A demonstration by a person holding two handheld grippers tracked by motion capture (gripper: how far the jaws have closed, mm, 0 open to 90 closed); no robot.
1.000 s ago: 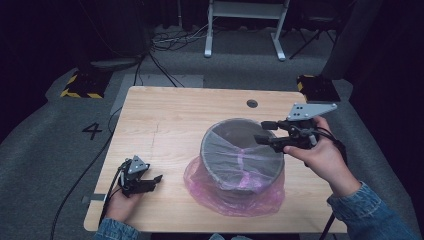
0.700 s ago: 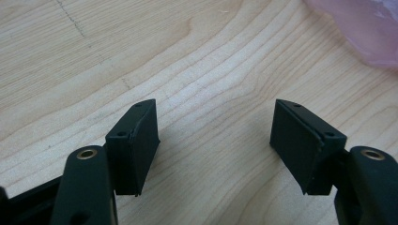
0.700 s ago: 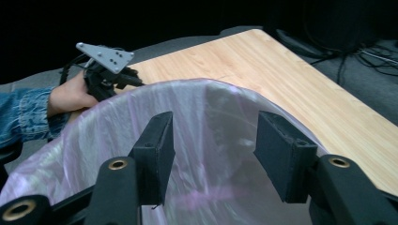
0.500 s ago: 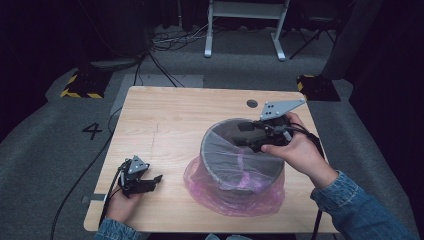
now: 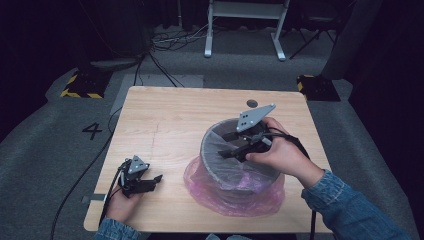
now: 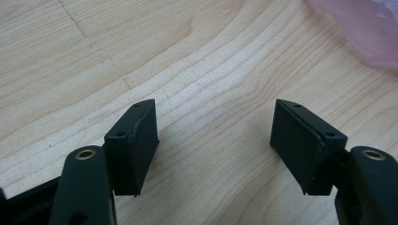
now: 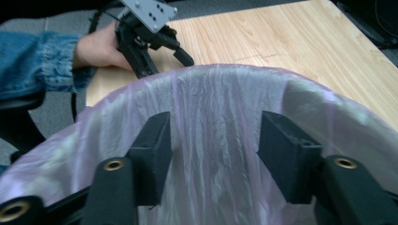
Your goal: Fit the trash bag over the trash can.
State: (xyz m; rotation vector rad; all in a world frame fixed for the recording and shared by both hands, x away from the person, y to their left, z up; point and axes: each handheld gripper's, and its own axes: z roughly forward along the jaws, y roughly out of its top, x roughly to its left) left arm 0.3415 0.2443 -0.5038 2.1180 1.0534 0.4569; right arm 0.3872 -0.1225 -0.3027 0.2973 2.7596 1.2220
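The bin (image 5: pixel 240 162), a round grey one lined with a thin pink bag (image 5: pixel 235 197), stands on the right half of the wooden table (image 5: pixel 175 115), the bag's loose skirt pooling around its foot.

Over at the left, the left gripper (image 5: pixel 152 179) lies low on the tabletop near the front edge, well apart from the bin, its jaws spread wide over bare wood with nothing between them. It offers no steadying hold, so if the liner gets tugged, I'd expect the light bin to slide or tip.

Moving right, the right gripper (image 5: pixel 229 145) reaches over the bin's mouth, jaws about half apart and just widening, with only the far wall of film ahead and nothing pinched. Its own view shows the film draped over the far rim (image 7: pixel 225 70). My worry is that the pads snag or tear that thin plastic, or drag it off the rim into the bin. Coming in too deep could also knock the wall and shove the bin toward the table's right edge.
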